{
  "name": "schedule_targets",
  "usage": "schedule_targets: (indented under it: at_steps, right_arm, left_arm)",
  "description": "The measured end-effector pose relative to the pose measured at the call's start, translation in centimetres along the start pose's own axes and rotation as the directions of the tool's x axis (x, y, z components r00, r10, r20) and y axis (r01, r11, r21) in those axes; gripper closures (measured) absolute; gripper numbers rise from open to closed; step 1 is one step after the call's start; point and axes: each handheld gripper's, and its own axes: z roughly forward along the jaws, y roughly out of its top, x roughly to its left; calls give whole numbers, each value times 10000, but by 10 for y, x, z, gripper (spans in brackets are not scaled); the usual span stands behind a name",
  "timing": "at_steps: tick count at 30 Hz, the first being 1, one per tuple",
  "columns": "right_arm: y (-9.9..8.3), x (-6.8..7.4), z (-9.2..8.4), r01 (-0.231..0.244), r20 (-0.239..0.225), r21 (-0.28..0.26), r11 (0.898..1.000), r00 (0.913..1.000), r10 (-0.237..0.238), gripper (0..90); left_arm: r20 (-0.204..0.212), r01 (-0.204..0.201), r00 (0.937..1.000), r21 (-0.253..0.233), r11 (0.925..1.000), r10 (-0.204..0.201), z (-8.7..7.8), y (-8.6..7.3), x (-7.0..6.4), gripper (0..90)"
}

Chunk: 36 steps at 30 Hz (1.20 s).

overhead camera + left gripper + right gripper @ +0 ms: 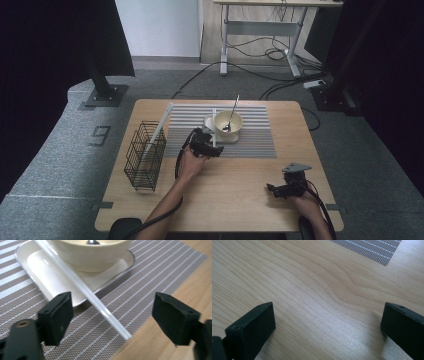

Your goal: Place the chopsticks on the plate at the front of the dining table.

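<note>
A: From above, where are the left tongs [212, 145]?
B: Just beside the cream bowl [228, 125], on the striped mat [252, 135].

A: Their own camera?
B: Jaws apart; a white rod [86, 293] lies between, untouched.

A: The right tongs [328, 325]?
B: Wide open over bare worktop [312, 287], well apart from the bowl.

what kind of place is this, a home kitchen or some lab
Most likely a lab or recording studio, not a home: a lone wooden table on grey carpet, dark curtains at both sides, loose cables on the floor and a desk frame behind.
</note>
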Motion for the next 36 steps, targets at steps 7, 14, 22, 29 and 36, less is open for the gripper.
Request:
schedule_targets:
  at_steps: [7,14,22,29,36]
  right_arm:
    - [0,0,0,1,0,0,10000,10000,-1,0]
    - [0,0,0,1,0,1,10000,10000,-1,0]
    - [0,0,0,1,3,-3,10000,10000,-1,0]
    - [0,0,0,1,0,-1,10000,10000,-1,0]
    - [0,0,0,1,0,1,10000,10000,-1,0]
  left_arm:
    - [201,-670,9976,8,9978,670,-4,-10,-14,0]
    - [649,-767,9948,-228,9968,780,-8,-25,-32,0]
    - [871,-1159,9892,-236,9930,1175,-6,-32,-49,0]
    - [1072,-1209,9869,-43,9927,1207,2,-40,-53,0]
    - [1142,-1240,9860,180,9921,1212,11,-44,-49,0]
